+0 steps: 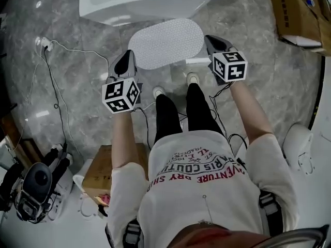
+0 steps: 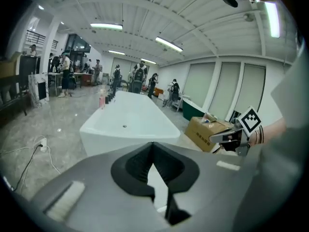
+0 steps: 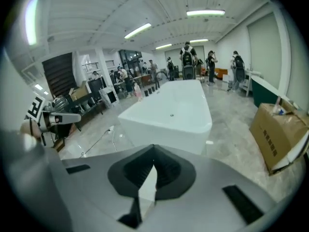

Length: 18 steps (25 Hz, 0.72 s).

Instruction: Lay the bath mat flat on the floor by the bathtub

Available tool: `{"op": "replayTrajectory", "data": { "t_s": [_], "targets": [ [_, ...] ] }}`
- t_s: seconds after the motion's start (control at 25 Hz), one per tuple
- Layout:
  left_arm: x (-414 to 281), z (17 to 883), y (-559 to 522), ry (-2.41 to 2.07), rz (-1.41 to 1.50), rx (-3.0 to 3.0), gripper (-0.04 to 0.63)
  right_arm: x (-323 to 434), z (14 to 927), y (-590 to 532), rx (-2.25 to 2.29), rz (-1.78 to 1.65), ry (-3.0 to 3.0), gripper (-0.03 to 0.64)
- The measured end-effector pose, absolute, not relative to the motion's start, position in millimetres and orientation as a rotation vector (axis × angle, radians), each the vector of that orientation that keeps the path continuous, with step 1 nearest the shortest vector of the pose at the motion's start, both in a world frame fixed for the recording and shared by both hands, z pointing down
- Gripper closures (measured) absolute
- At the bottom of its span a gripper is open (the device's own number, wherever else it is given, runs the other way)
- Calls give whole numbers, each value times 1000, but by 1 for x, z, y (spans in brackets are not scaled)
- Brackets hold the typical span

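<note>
We hold the left tongs and right tongs closed, empty, flanking the oval bath mat, which lies flat on the floor, long axis left-right, just near of the bathtub.

We read one legible print: curved lettering on the person's shirt, seen upside down, including "ARIS COUTU". Print on the cardboard box is illegible.

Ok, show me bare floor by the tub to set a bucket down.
Bare floor lies between the bath mat and the power cable on the left, and between the mat and the cardboard box on the right. Crowded: below the mat, at the person's shoes.
</note>
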State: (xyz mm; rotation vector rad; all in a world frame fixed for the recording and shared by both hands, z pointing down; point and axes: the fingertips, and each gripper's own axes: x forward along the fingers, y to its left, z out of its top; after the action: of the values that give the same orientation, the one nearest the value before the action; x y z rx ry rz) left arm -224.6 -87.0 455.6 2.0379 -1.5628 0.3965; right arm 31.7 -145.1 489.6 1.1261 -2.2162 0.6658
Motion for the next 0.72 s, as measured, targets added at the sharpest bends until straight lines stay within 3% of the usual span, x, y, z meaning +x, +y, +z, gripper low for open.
{"op": "replayTrajectory", "data": {
  "t_s": [0.4, 0.72],
  "targets": [
    [-227, 224, -83, -1740, 238, 2305, 584, -2, 245, -138, 1203, 216, -2586, 609],
    [-221, 146, -79, -1813, 198, 2477, 584, 4, 167, -137, 1241, -44, -2692, 611]
  ]
}}
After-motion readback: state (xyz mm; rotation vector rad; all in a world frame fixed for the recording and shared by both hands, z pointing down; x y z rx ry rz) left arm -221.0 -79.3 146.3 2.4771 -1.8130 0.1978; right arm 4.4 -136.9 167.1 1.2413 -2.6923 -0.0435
